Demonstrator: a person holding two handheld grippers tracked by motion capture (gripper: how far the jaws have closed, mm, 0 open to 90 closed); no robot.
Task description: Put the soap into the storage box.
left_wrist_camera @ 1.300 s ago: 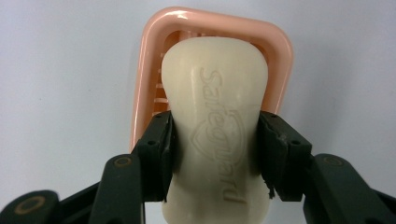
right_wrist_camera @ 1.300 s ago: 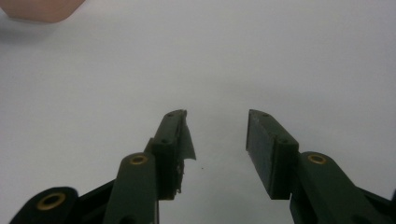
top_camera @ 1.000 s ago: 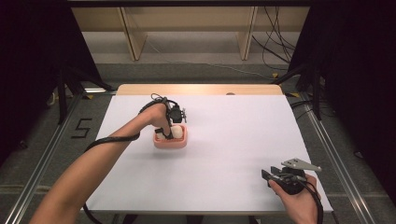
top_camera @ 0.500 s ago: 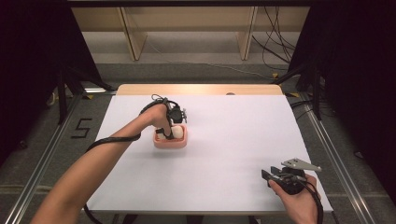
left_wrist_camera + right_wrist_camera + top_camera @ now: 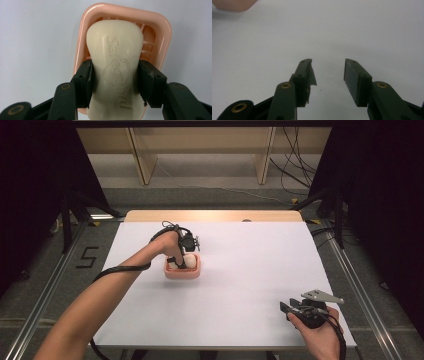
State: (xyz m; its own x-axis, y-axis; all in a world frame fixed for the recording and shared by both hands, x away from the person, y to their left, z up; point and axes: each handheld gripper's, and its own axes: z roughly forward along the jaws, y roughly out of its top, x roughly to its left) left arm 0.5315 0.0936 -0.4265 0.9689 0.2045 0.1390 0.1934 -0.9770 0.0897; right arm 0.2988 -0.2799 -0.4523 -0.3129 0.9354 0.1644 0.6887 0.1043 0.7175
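A cream bar of soap [image 5: 115,62] stamped with a brand name lies lengthwise over a pink soap dish [image 5: 160,32]. My left gripper [image 5: 115,82] is shut on the bar, its jaws pressing both long sides. From above, the same soap [image 5: 190,260] pokes out of the pink soap dish [image 5: 183,272] on the white table's left-centre, with the left gripper [image 5: 180,261] pointing down into it. My right gripper [image 5: 328,80] stands open over bare table, and from above the right gripper [image 5: 286,307] rests near the front right corner.
The white table top [image 5: 250,265] stretches between both hands. A corner of the pink dish [image 5: 234,5] peeks in at the right gripper view's upper left. A wooden strip [image 5: 210,216] edges the table's far side, with shelving and cables behind.
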